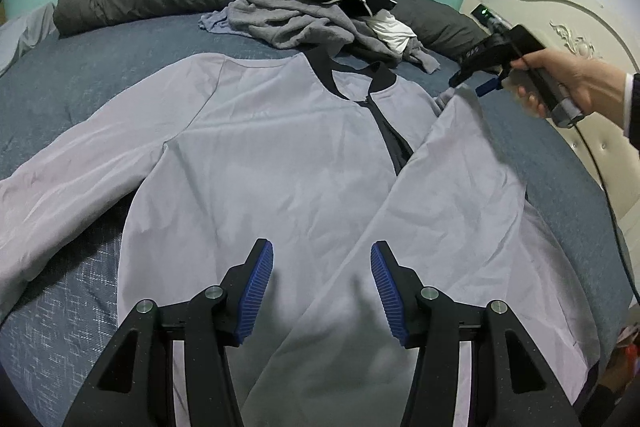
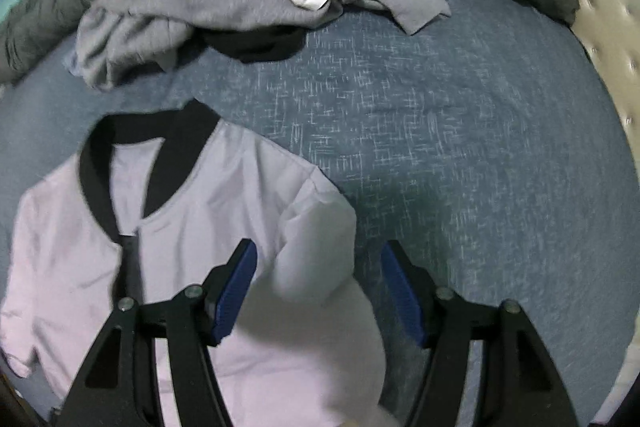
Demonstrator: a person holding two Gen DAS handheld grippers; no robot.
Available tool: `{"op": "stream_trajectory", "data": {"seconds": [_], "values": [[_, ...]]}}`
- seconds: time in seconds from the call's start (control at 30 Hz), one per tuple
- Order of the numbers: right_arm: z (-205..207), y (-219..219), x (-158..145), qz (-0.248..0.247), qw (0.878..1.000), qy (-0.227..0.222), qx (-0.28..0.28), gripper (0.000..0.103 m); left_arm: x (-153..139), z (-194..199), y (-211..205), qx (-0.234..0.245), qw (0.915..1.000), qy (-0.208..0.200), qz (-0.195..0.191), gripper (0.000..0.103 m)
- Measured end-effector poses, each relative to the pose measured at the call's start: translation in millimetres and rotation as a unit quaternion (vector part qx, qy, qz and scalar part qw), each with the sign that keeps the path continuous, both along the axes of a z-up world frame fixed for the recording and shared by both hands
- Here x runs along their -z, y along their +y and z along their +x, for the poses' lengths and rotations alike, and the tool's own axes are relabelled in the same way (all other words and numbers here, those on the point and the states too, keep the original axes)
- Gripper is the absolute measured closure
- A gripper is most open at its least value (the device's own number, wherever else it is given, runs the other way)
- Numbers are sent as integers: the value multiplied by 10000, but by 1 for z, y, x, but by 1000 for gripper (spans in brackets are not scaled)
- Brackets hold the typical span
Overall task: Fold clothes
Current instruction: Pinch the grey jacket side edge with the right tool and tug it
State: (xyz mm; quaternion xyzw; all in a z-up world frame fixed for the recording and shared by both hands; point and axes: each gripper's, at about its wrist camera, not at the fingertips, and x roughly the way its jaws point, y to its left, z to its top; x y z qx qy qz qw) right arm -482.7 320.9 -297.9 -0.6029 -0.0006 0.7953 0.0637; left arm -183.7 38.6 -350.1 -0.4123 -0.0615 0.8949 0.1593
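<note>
Across the blue bed cover (image 1: 72, 87) lay the pale lilac zip-front jacket with black collar (image 1: 280, 155), its long axis running away from the left gripper (image 1: 322, 291), whose spread jaws hovered empty over the hem. Nearer the folded-in sleeve (image 2: 320, 251), the right gripper (image 2: 320, 291) stood with jaws spread, seemingly straddling it without pinching, though blur hid any contact.

Smooth matt lilac cloth jacket (image 1: 280, 163) on a rough-woven blue bedspread (image 2: 460, 147).

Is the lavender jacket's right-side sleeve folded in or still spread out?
Folded in: the sleeve lies diagonally across the jacket front, while the opposite sleeve stays spread on the bed.
</note>
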Motion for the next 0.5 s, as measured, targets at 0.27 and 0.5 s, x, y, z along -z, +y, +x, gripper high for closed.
{"op": "stream_trajectory", "data": {"seconds": [0.27,0.5], "values": [[-15,3,26,966,9944,-370,-216,90,5,-1,0,13,10000,-60,58,48],[-18,10,41,1932,9803,-329,-264,99,14,-3,-2,-14,9998,-215,10,48]]}}
